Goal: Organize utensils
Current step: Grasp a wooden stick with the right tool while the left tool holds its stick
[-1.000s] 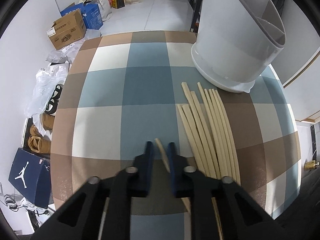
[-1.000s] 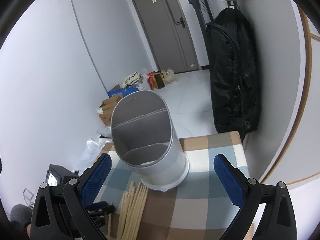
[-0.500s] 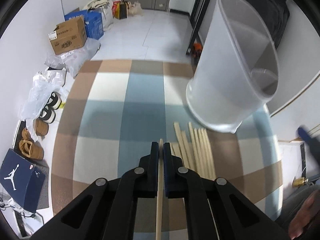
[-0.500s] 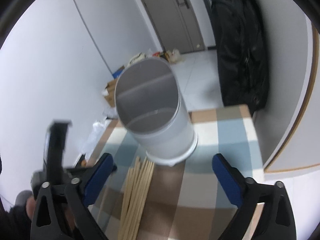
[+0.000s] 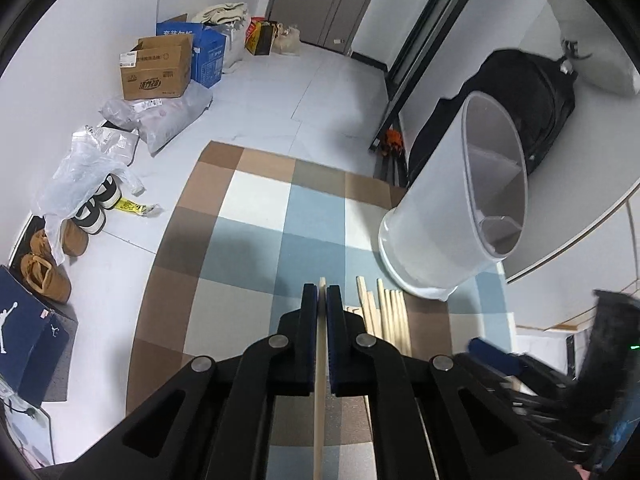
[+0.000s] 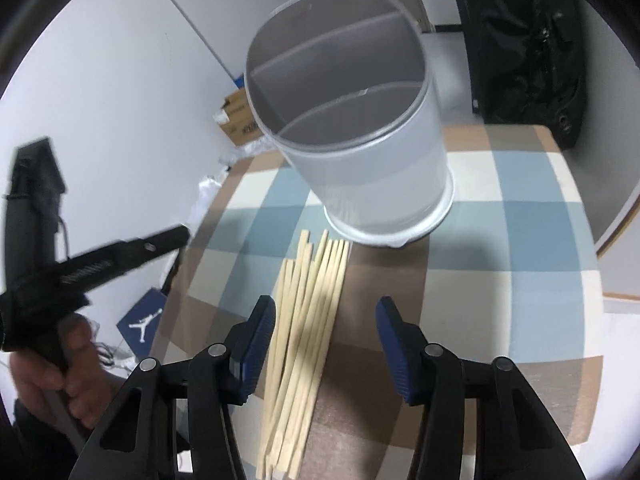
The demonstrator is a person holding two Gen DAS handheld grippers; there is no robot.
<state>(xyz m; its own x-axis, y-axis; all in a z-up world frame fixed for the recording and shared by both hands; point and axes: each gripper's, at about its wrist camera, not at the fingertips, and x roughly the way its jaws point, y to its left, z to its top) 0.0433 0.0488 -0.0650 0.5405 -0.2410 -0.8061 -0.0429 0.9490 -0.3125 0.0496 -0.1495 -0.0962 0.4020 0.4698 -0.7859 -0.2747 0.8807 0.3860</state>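
- My left gripper (image 5: 322, 300) has its jaws pressed together on 1 chopstick (image 5: 320, 380), lifted clear of the checked tablecloth (image 5: 256, 240).
- My right gripper (image 6: 326, 320) hangs above the pile of chopsticks (image 6: 308, 320); its jaws are closing, with the sticks below and between them, but I see no pad touching any yet.
- The white holder (image 6: 360, 140) stands just past the pile's far ends, and every compartment I can see into looks empty.
- So I judge the job barely begun: nothing is stowed, 1 stick is in hand, and the whole pile still lies on the cloth.
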